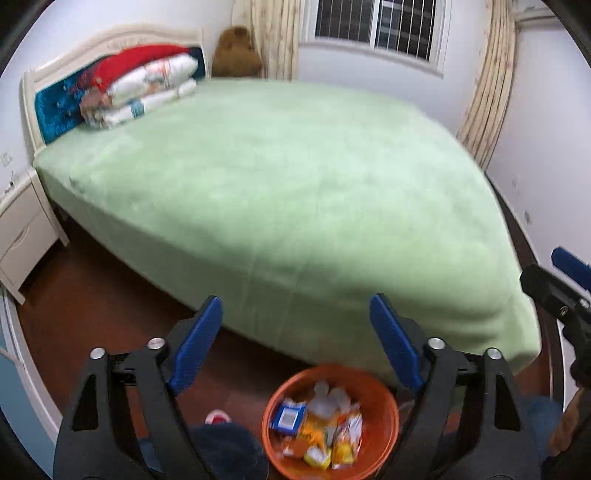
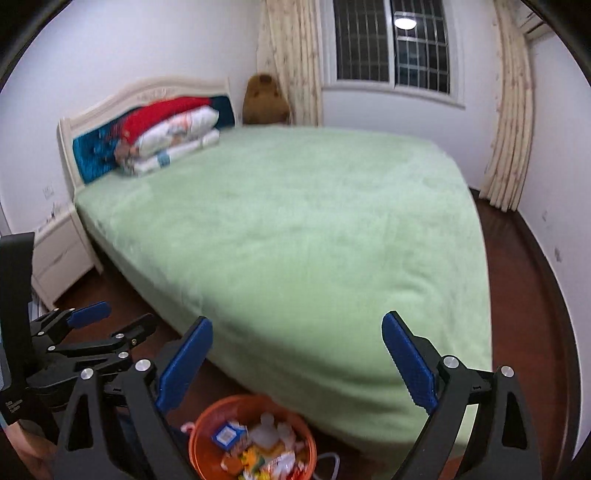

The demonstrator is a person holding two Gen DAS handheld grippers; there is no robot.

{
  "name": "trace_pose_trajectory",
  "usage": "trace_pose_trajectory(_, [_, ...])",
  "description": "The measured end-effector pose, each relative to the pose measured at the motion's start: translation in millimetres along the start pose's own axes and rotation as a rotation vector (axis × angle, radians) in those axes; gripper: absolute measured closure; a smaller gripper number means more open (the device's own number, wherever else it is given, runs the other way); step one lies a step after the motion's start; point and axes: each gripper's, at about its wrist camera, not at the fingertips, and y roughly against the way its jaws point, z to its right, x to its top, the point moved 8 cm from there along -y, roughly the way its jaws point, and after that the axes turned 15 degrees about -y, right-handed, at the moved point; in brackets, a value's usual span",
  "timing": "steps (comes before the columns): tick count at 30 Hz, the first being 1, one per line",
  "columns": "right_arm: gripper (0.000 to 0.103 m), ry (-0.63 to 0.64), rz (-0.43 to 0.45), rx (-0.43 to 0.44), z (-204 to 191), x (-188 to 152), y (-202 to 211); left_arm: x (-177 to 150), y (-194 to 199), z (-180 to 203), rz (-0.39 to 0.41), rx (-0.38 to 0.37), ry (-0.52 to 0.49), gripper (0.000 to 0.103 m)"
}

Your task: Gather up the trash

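Left wrist view: the left gripper (image 1: pixel 295 343) is held wide open and empty, as is the right gripper (image 2: pixel 297 363). Wrappers are seen piled in the orange bin (image 1: pixel 384 402) on the floor beside the bed (image 1: pixel 280 192). Stray trash elsewhere could be overlooked.

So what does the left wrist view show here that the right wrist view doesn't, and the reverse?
Only the left wrist view: a small red and white object on the floor left of the bin, and the open, empty left hand-held gripper seen from behind.

Only the right wrist view: a lamp reflection in the window, a white cord beside the bin, and the right hand-held gripper from behind, also open and empty.

Both: the green bed, stacked pillows, brown teddy bear, nightstand, and the orange bin holding wrappers.
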Motion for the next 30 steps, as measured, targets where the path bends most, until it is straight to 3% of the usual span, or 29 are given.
trace_pose_trajectory(7, [0.01,-0.018,0.077,0.01,-7.3,25.0,16.0,29.0,19.9,2.4,0.091,0.021,0.013,0.015])
trace_pose_trajectory(30, [0.01,-0.014,0.155,0.01,-17.6,41.9,33.0,45.7,34.8,-11.7,0.133,0.049,0.019,0.014])
